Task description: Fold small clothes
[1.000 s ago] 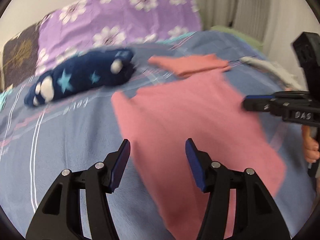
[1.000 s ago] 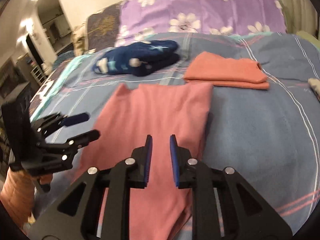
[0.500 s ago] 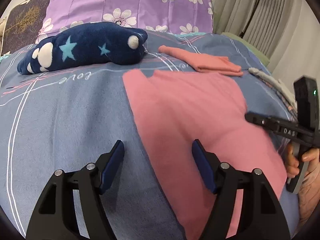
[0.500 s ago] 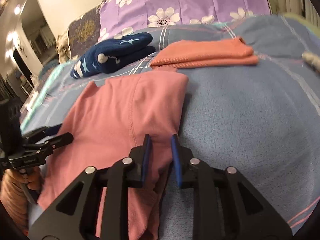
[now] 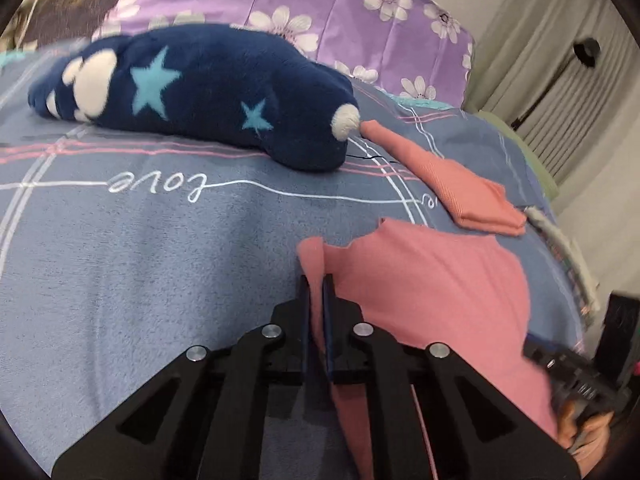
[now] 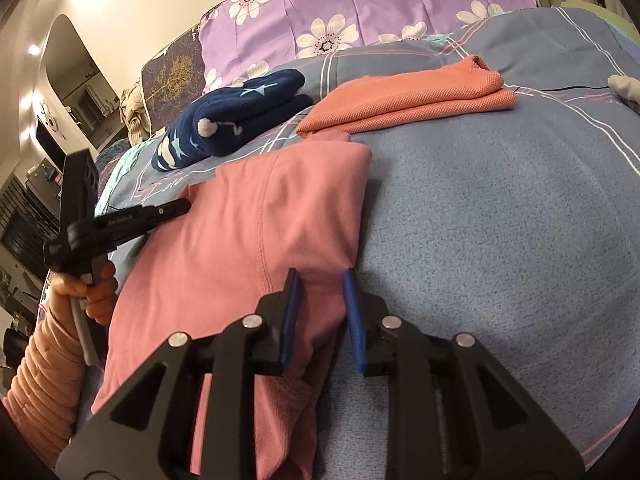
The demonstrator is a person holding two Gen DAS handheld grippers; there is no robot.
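A pink garment (image 5: 432, 292) lies flat on the blue bedspread (image 5: 160, 264). My left gripper (image 5: 316, 284) is shut on the garment's left edge, with a fold of pink cloth standing up between the pads. In the right wrist view the same garment (image 6: 256, 240) lies spread, and my right gripper (image 6: 320, 280) is open with its fingers straddling the garment's right edge, low on the cloth. The left gripper also shows in the right wrist view (image 6: 180, 206), at the garment's far side.
A folded orange garment (image 6: 404, 98) lies beyond the pink one. A navy plush item with stars (image 5: 192, 92) lies at the back left. Purple flowered pillows (image 5: 320, 8) line the head of the bed. A grey-white cloth (image 5: 560, 248) lies at the right edge.
My left gripper moved forward and closed on the pink garment's left edge. My right gripper opened from nearly shut and now straddles the right edge.
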